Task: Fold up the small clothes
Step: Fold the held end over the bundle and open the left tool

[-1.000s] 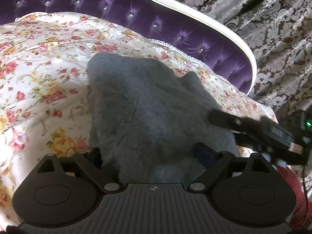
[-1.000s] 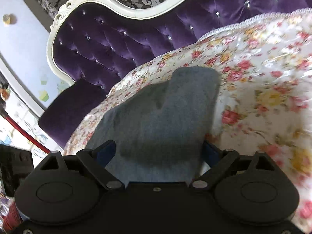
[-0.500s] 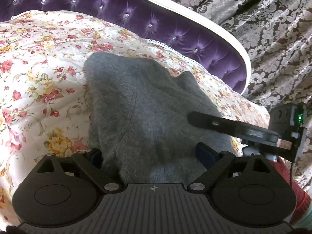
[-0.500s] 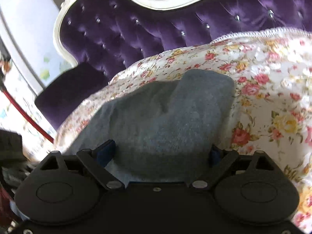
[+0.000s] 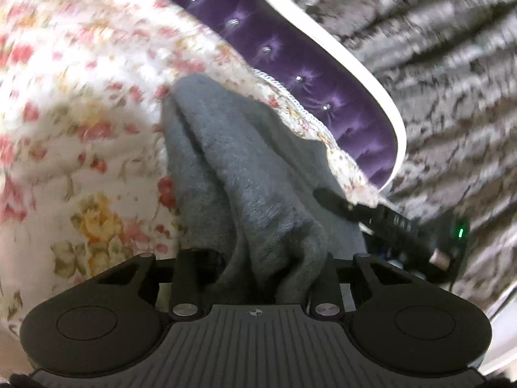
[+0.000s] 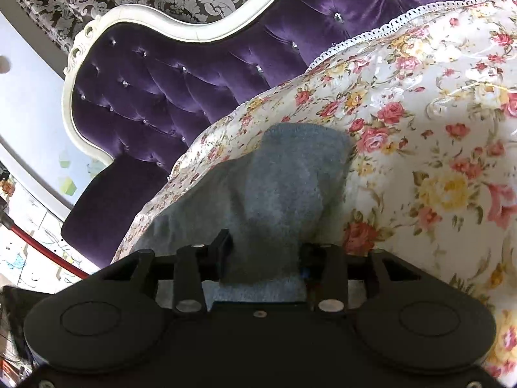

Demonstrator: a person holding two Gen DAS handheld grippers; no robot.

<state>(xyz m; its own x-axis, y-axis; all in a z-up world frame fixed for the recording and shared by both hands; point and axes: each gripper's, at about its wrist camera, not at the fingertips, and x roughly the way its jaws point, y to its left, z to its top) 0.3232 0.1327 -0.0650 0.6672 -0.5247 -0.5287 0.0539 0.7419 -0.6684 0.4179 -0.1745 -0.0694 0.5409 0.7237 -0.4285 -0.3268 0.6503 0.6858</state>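
Garment, left wrist view: grey fleece garment (image 5: pixel 245 174) lies bunched on floral bedspread (image 5: pixel 80 113); left gripper (image 5: pixel 258 268) closing, cloth gathered between its jaws.
Garment, right wrist view: right gripper (image 6: pixel 263 258) closing around the near hem.
Risk: thick fleece may slip out if only partly caught.

Left gripper (image 5: pixel 261 268) angled downward, jaws closing with cloth bunched between, right gripper (image 6: pixel 263 258) likewise closing around cloth

The left tongs (image 5: pixel 263 278) are closing on a bunched ridge of the grey garment (image 5: pixel 245 174), which runs toward twelve o'clock over the floral bedspread (image 5: pixel 71 123). The right tongs (image 5: pixel 336 205) reach in from three o'clock, touching the cloth.
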